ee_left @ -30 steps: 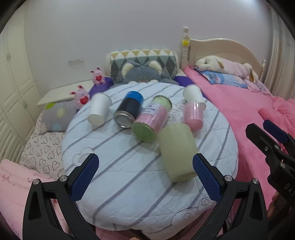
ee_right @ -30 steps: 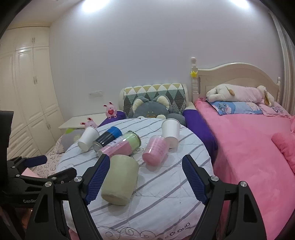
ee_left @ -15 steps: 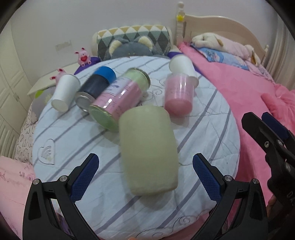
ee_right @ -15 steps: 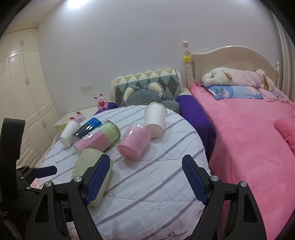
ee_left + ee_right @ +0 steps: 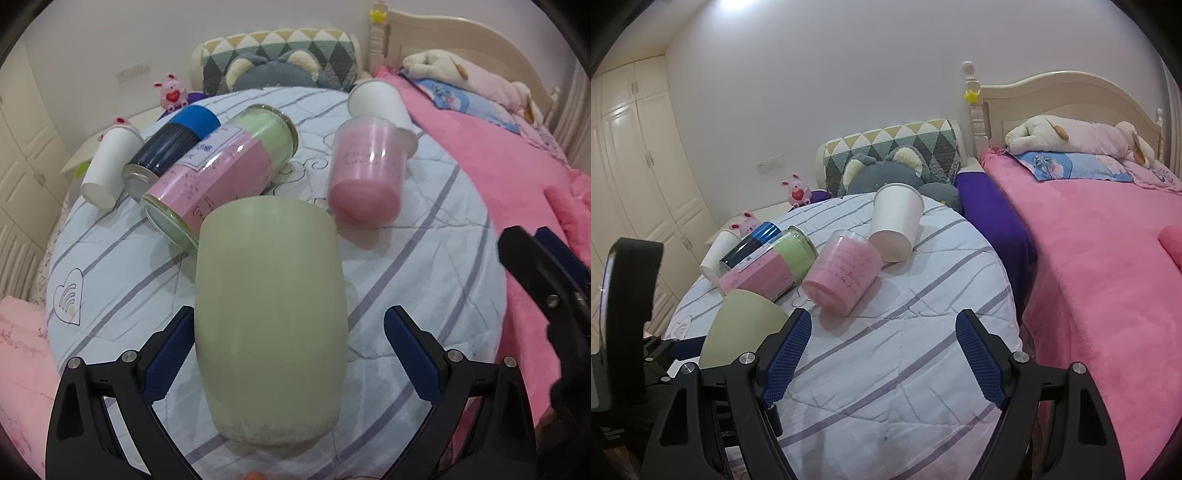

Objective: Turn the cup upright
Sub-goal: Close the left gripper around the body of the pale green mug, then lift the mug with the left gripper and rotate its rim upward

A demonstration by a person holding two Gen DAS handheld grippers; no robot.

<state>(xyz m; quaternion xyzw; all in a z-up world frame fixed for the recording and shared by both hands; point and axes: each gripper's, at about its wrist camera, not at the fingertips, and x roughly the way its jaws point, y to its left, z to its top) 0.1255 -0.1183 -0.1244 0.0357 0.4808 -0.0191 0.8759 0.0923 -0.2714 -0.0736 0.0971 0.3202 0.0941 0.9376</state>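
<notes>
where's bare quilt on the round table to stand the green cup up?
Free: the near-right striped quilt between the right gripper, the pink cup and the table's right edge; also near-left, around the heart print. Crowded: the far half, where the pink-labelled jar, dark can and two white cups lie behind the green cup.

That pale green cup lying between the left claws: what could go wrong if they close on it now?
The pale green cup looks smooth and rounded, so the open left gripper might squeeze it out sideways. It lies close to the pink-labelled jar, which could get nudged and roll. The soft quilt might let an uprighted cup tip.
</notes>
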